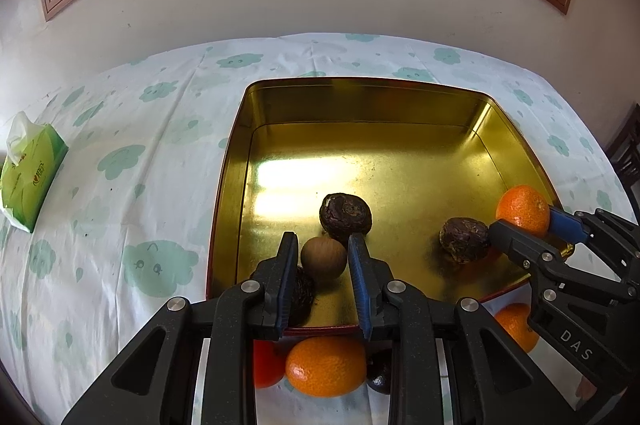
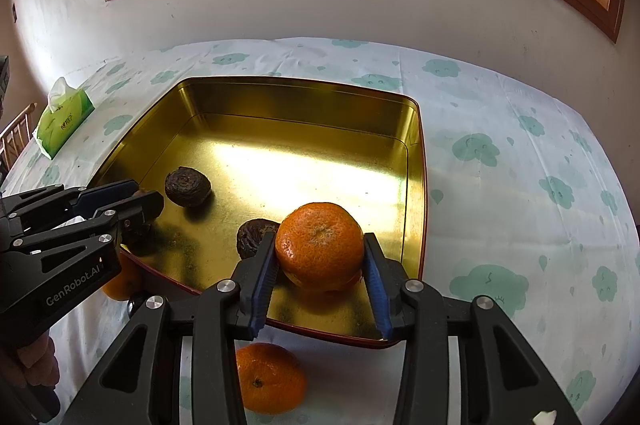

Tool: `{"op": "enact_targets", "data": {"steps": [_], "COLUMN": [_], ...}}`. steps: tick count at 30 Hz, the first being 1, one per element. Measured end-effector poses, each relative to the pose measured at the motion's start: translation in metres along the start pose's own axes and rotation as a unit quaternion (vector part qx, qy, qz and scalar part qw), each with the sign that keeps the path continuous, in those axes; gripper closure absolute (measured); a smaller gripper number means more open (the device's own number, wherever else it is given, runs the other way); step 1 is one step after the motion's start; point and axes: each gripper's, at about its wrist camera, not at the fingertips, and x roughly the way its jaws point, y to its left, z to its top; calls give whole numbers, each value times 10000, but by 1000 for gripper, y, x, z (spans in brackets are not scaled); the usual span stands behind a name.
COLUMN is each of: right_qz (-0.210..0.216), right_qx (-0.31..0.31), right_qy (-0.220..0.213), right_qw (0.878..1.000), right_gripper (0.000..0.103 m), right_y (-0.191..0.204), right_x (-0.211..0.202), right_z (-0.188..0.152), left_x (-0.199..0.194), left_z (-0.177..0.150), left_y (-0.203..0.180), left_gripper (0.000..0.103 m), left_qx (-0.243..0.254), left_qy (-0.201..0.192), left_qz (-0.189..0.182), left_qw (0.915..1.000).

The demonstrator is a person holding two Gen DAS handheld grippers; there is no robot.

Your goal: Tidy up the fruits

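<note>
A gold tin tray (image 1: 360, 105) (image 2: 304, 105) lies on the table. My left gripper (image 1: 323, 249) stands open around a small brown round fruit (image 1: 323, 259) at the tray's near edge; its fingers do not visibly touch it. My right gripper (image 2: 320, 251) is shut on an orange (image 2: 319, 243) (image 1: 522, 209) just above the tray's near right corner. Two dark wrinkled fruits (image 1: 345, 213) (image 1: 464, 239) lie on the tray floor, and a third (image 1: 302, 295) lies behind my left finger. Oranges (image 1: 326, 365) (image 1: 516, 325) (image 2: 270, 379) lie on the cloth in front of the tray.
The table wears a white cloth with green cloud prints (image 1: 156, 265). A green tissue pack (image 1: 30, 169) (image 2: 62, 119) lies at the far left. A dark fruit (image 1: 380, 373) and a red-orange fruit (image 1: 266, 365) lie by the near oranges. A wall and window stand behind.
</note>
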Motion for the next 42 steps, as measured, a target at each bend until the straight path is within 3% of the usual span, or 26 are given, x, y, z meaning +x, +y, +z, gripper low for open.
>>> {"op": "enact_targets", "data": {"steps": [4,11,25,33,42], "right_qz": [-36,-72,-133,-107,-81], "right_qx": [7,41,-102,-85,-20], "right_qy": [3,3,-197,-331,-54], "right_qw": [10000,10000,9997,9994,10000], "right_gripper": [63,57,53,53,53], "right_y": [0,-1,13,16,14], "right_x": [0,-5,-41,-76,-87], "right_z": [-2,-3,-12,-39,-91], "left_x": [-1,-7,-44,-80,-93], "left_z": [-1,-4,-18,-50,-108], "left_y": [0,1,-9,-13,9], "left_gripper": [75,58,56,56,56], "left_qx": [1,34,118,147,-116], "left_qy": [-6,-50,-282,-444,-212], "left_qz": [48,236,222,181,271], "left_qw": [10000,9997,9993,9987,9993]}}
